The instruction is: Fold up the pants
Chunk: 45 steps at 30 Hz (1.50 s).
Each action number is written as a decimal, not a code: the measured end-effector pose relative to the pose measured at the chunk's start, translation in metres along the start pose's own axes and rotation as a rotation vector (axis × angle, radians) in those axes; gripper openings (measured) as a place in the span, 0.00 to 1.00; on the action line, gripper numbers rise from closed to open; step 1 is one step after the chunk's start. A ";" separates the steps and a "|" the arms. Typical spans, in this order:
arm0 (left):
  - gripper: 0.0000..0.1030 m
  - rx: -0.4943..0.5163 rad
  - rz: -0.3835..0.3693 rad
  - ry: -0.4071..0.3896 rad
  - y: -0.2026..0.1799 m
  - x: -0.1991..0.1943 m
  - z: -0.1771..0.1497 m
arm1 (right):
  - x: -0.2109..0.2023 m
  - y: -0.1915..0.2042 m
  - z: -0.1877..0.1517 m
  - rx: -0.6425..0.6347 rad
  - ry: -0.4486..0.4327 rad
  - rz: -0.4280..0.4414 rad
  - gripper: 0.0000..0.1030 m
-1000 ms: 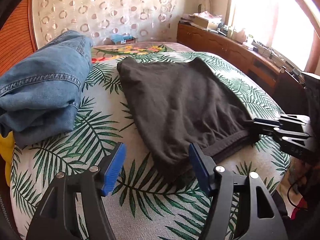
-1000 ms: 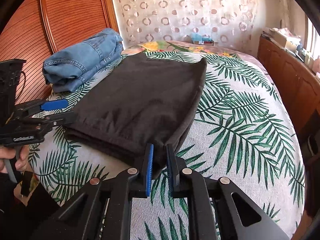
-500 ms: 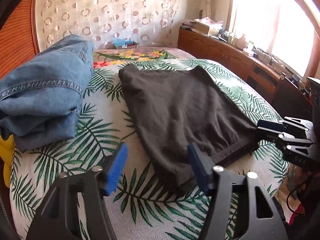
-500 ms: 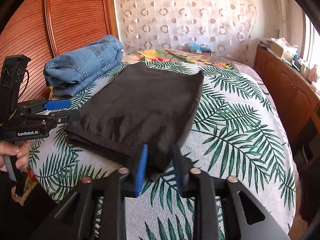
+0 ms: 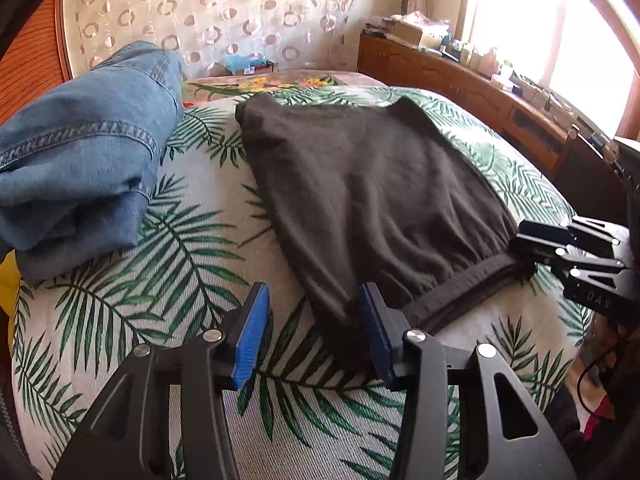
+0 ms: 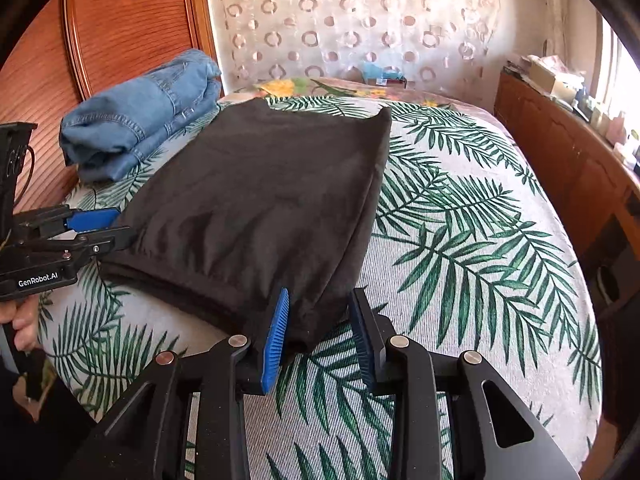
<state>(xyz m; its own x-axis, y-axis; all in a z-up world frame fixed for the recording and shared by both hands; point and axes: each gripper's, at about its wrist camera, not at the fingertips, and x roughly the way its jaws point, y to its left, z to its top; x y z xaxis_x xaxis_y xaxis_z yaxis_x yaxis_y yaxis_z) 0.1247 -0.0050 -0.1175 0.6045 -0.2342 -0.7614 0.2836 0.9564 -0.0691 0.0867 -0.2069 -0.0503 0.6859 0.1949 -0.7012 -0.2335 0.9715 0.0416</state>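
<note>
The dark pants [image 6: 256, 208] lie on the bed [image 6: 460, 240], long axis running away from both grippers; the left gripper [image 5: 314, 332] and right gripper [image 6: 318, 332], both wide, straddle the two near waistband corners

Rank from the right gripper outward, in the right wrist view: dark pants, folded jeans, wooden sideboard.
From the right gripper:
1. dark pants: near corner sits between its open fingers.
2. folded jeans: far left, by the headboard.
3. wooden sideboard: right edge, beyond the bed. Roughly level with the jeans; that order is uncertain.
</note>
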 end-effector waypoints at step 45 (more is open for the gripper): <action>0.05 0.016 -0.106 -0.151 -0.028 -0.096 -0.005 | -0.074 -0.011 -0.017 0.050 -0.073 0.185 0.06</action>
<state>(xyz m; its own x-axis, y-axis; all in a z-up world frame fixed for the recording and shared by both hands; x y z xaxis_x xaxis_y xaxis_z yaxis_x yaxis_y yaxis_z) 0.0547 -0.0079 -0.0457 0.6752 -0.3581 -0.6449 0.3626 0.9225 -0.1326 0.0268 -0.2339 -0.0112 0.6829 0.3780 -0.6251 -0.3269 0.9234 0.2012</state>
